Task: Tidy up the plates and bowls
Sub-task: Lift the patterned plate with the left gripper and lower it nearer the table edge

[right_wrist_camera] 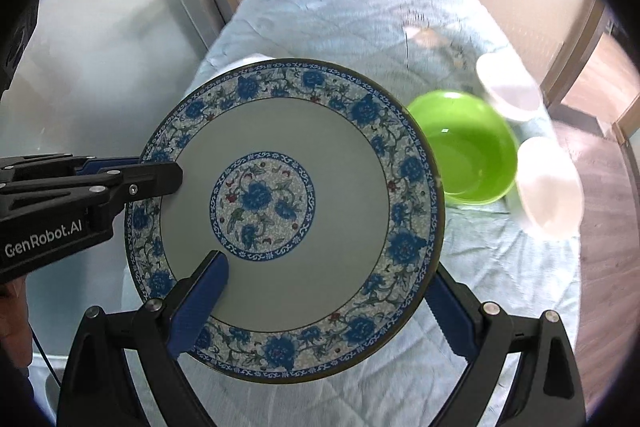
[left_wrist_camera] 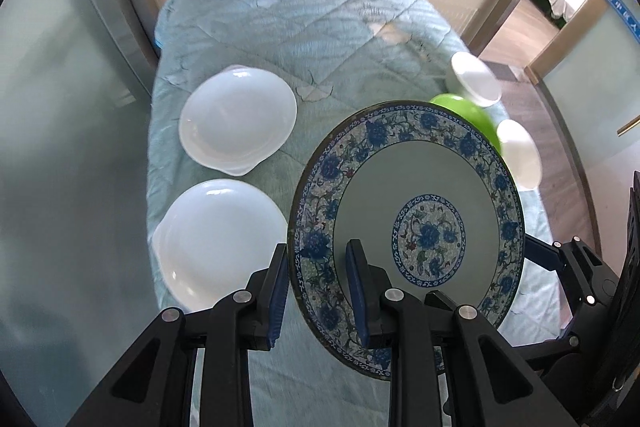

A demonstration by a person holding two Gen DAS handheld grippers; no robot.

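While both tongs hold the blue floral plate (right_wrist_camera: 280,219) clear of the quilted surface (left_wrist_camera: 320,39), you are in the carrying step. Your left tongs (left_wrist_camera: 318,291) are nearly closed, pinching the plate's rim, one pad under and one on top. Your right tongs (right_wrist_camera: 320,307) stand wider, one pad on the plate's face, the other out beyond the edge; whether that one presses I cannot tell. Two white plates (left_wrist_camera: 238,121) lie to the left; the green bowl (right_wrist_camera: 468,151) and two white bowls (right_wrist_camera: 548,183) sit right. Next, judge a stack, probably the white plates, and lower the plate level.
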